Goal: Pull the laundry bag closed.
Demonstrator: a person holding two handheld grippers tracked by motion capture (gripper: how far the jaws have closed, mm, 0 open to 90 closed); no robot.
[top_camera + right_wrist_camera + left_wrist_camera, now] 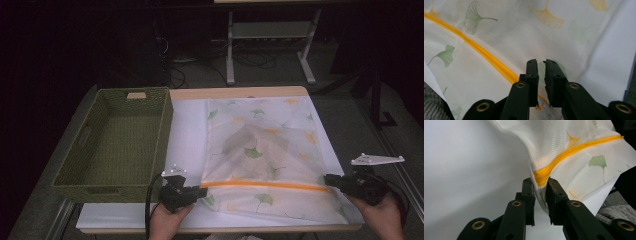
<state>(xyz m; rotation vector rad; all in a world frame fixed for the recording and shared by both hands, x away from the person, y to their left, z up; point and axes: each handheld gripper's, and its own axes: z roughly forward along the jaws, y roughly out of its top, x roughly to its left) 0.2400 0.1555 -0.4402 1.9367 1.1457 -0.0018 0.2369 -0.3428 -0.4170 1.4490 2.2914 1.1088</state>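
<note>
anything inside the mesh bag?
Through the mesh bag, a darker, tent-shaped mass shows at its middle; the fabric blurs it, so what it is cannot be told. The green basket beside it holds nothing visible.

White ginkgo-print mesh bag (260, 150), zipped, flat

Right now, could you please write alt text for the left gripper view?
The left gripper has its two black jaws slightly parted around the edge of a white mesh bag, at the end of its orange zipper. The bag has ginkgo leaf prints and lies on a white table cover.
</note>
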